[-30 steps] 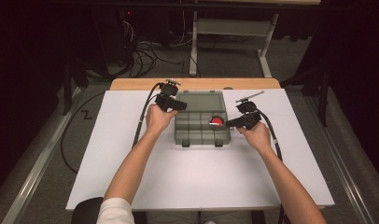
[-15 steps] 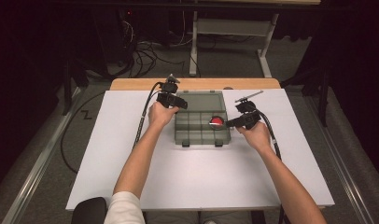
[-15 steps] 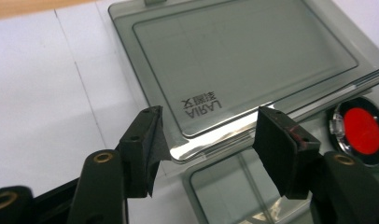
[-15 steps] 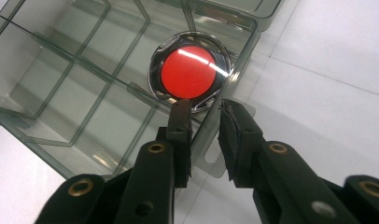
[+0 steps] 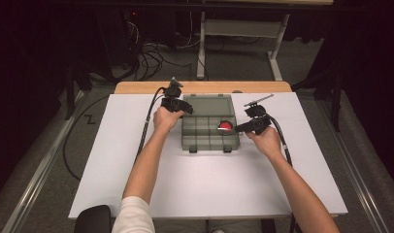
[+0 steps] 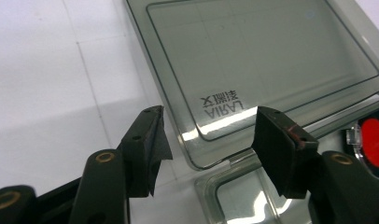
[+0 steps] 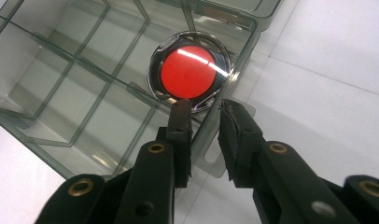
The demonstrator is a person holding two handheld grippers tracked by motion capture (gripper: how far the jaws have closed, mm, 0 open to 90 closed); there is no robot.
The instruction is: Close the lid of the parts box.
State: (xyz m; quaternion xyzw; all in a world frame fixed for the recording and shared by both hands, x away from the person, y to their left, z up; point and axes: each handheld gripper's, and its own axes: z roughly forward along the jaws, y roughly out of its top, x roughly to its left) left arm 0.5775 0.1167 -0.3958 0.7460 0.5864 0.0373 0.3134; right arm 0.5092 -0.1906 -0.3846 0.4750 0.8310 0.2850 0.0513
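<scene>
smoked clear plastic makes up the organizer box (image 5: 209, 130), which sits open on the white table cover (image 5: 205, 184), its divided tray nearer the person and its lid (image 6: 253, 60) laid flat on the far side. in the tray's right-hand compartment, by the side wall, lies a round chrome-rimmed piece with a red face (image 7: 187, 72); in the high view it is only a small red spot (image 5: 225, 127), and what the piece is cannot be told.

the right gripper (image 7: 204, 109) is at the tray's right wall. its jaws stand a narrow way apart, one inside the wall and one outside, straddling the wall's edge just below the red piece. whether the pads press on the plastic is hard to make out, since the wall is see-through and the jaw tips cover the spot; a clear tab at the wall's foot is partly hidden behind them.

the left gripper (image 6: 211, 140) is at the near left corner of the lid, beside the hinge. its jaws are spread with the lid's corner between them and have just been closing a little; neither pad touches the plastic. mirrored lettering shows through the lid. the lid's far edge is cut off in the left gripper view.

beyond the cover, a wooden table edge (image 5: 205, 87) and floor cables (image 5: 151, 53) fade into dark.
</scene>
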